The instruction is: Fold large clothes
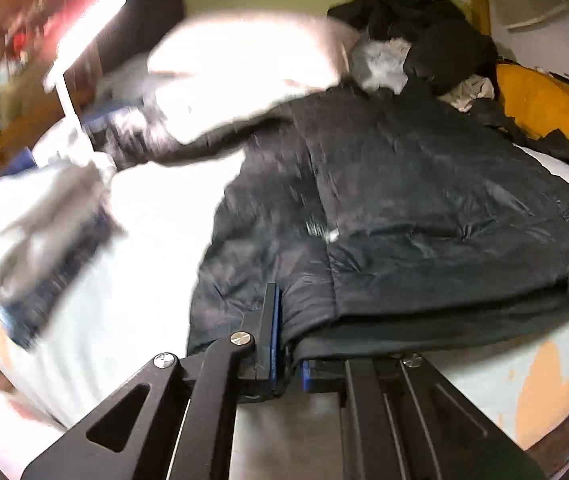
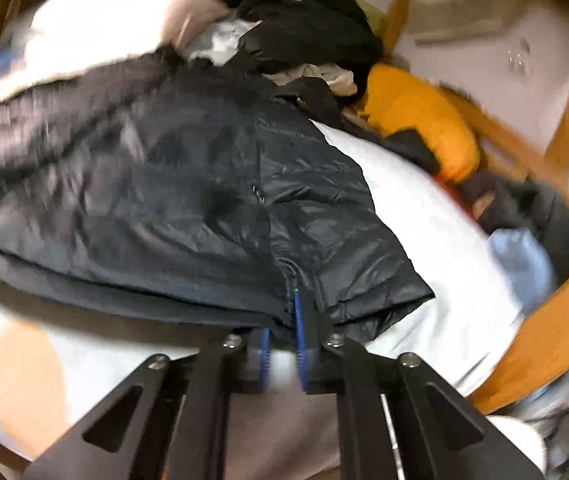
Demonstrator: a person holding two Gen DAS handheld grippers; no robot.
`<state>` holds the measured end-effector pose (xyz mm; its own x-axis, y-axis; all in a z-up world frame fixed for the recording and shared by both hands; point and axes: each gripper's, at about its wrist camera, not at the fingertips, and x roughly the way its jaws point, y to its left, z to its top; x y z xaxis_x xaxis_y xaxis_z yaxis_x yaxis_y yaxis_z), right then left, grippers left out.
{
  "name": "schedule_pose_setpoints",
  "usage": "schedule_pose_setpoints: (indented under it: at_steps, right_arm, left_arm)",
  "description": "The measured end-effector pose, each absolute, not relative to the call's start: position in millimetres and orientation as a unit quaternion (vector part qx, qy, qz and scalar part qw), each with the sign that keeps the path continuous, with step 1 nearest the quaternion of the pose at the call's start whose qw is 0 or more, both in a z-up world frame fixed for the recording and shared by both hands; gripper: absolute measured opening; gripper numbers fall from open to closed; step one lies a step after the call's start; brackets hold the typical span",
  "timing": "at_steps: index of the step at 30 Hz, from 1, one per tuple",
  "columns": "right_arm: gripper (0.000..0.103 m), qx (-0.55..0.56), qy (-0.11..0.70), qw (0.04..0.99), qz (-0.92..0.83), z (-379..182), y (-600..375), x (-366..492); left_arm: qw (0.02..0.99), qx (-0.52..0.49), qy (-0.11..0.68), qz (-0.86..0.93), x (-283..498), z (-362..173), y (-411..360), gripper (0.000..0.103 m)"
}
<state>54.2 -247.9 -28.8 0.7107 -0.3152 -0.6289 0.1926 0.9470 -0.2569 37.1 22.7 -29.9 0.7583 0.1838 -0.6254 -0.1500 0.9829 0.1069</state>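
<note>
Jaws of the left gripper are pinched together on the near hem of the black quilted puffer jacket; blue pads sandwich the fabric edge, the left finger stands upright, the right one sits partly under the hem. In the left wrist view the jacket lies spread across the white bed sheet, filling the middle and right, hem nearest the camera, collar end far. At the far edge of the bed sits a pile of black clothes with a bit of grey fur trim against it. To the far right of the jacket lies an orange padded garment. A white pillow sits far left, overexposed. On the left side a heavily blurred white and blue heap of fabric rests on the sheet, apart from the jacket. Much of the left half is motion-smeared.

Right wrist view: jaws of the right gripper are likewise closed on the same jacket, at its near right hem corner; fabric bunches between the blue pads. The jacket stretches left and far from the grip. The white sheet shows bare to the right of it. The orange garment lies far right, the black pile far centre. A light blue cloth lies at the right by the wooden bed frame. Edges are blurred.
</note>
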Motion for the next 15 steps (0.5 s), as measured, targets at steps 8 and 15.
schedule_pose_setpoints:
  at_steps: [8,15]
  right_arm:
    - [0.007,-0.167,0.31,0.926,-0.139,21.5,-235.2,86.9]
    - [0.007,-0.167,0.317,0.926,-0.117,38.1,-237.9,165.8]
  left_arm:
    - [0.926,0.06,0.369,0.052,76.9,16.5,29.9,0.014]
    - [0.892,0.058,0.447,0.024,165.3,10.6,46.6,0.016]
